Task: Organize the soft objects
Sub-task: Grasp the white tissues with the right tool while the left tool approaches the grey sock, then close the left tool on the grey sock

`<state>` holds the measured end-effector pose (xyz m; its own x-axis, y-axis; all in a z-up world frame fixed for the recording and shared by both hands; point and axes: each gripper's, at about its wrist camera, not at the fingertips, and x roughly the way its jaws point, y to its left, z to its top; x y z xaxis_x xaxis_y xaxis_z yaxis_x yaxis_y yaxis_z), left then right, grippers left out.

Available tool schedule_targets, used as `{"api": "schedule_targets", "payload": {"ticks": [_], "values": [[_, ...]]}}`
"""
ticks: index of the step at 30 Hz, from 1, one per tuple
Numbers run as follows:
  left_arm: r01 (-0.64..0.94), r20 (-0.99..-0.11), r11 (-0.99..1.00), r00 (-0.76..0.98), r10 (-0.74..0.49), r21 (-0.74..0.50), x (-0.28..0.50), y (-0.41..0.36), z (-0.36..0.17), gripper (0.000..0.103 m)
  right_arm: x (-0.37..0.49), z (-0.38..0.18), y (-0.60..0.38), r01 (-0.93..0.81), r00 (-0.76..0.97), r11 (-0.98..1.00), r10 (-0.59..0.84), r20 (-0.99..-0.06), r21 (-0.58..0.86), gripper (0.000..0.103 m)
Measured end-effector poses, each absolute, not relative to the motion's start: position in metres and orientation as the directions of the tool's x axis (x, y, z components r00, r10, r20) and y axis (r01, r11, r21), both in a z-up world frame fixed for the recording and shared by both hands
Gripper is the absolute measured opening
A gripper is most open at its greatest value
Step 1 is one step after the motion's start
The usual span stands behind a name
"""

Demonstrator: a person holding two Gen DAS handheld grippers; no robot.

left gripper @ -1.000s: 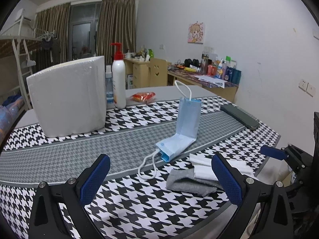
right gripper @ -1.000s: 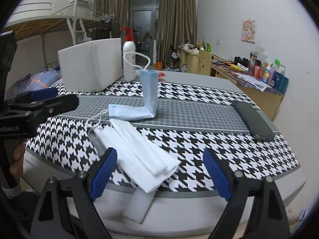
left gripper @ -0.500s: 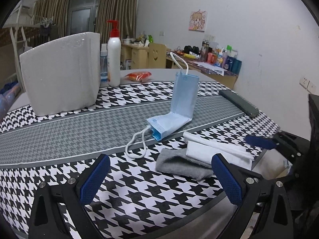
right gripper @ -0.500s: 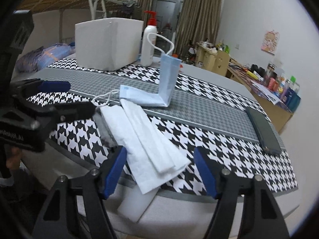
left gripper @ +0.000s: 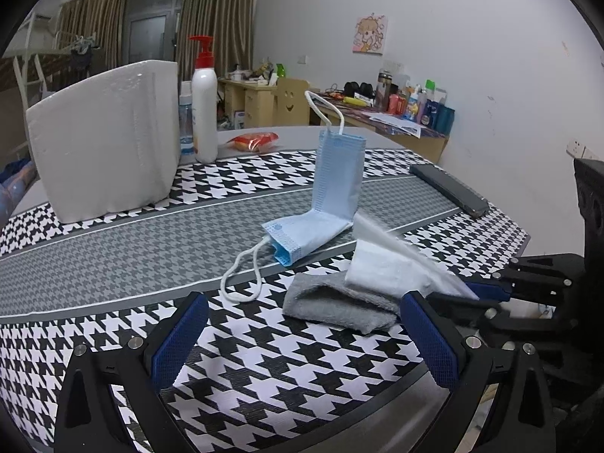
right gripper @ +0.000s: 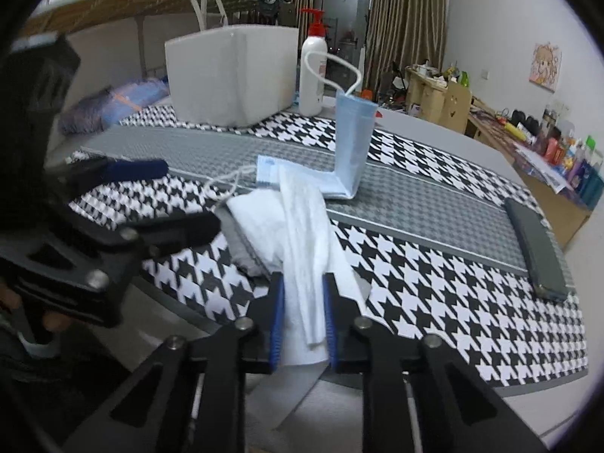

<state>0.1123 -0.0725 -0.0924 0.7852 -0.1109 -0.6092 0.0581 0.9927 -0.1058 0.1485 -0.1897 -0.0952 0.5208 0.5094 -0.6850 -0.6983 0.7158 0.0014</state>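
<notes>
Left gripper (left gripper: pixel 302 336) hangs with jaws spread wide, empty, low in its frame, the gray cloth (left gripper: pixel 336 302) lying just beyond its fingertips. Centre frame, the blue face mask (right gripper: pixel 339 151) hasn't budged. And there: the right gripper (right gripper: pixel 301 317), open half a second ago, has now clamped the white towel (right gripper: pixel 298 226) at the table edge, lower middle. Looks like the pickup begins.

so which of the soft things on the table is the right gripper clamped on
The white cloth. The right gripper pinches its near end at the table edge; the grey cloth beneath it and the blue face mask lie free.
</notes>
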Motion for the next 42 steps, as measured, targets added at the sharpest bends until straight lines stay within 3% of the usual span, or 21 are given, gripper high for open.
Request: {"api": "schedule_targets", "payload": {"ticks": [4, 15, 17, 22, 32, 35, 42], "values": [[0.061, -0.613, 0.993, 0.782, -0.113, -0.105, 0.116, -0.075, -0.094, 0.102, 0.152, -0.092, -0.197, -0.68, 0.515, 0.732, 0.518, -0.683, 0.043, 0.012], [0.07, -0.635, 0.986, 0.757, -0.152, -0.153, 0.134, -0.085, -0.094, 0.102, 0.157, -0.087, -0.209, -0.629, 0.535, 0.772, 0.515, -0.67, 0.091, 0.012], [0.066, -0.642, 0.983, 0.75, -0.161, -0.169, 0.138, -0.085, -0.096, 0.1, 0.158, -0.09, -0.21, -0.622, 0.535, 0.777, 0.511, -0.672, 0.096, 0.013], [0.071, -0.681, 0.98, 0.709, -0.182, -0.188, 0.146, -0.09, -0.104, 0.078, 0.159, -0.095, -0.215, -0.613, 0.533, 0.783, 0.507, -0.678, 0.104, 0.013], [0.067, -0.701, 0.963, 0.673, -0.237, -0.261, 0.163, -0.095, -0.11, 0.073, 0.158, -0.1, -0.219, -0.612, 0.53, 0.783, 0.511, -0.677, 0.111, 0.013], [0.067, -0.705, 0.965, 0.671, -0.231, -0.252, 0.17, -0.1, -0.111, 0.065, 0.158, -0.102, -0.22, -0.613, 0.525, 0.781, 0.514, -0.678, 0.116, 0.013], [0.064, -0.708, 0.966, 0.669, -0.228, -0.25, 0.177, -0.105, -0.113, 0.028, 0.158, -0.103, -0.22, -0.616, 0.525, 0.779, 0.513, -0.679, 0.113, 0.013]]}}
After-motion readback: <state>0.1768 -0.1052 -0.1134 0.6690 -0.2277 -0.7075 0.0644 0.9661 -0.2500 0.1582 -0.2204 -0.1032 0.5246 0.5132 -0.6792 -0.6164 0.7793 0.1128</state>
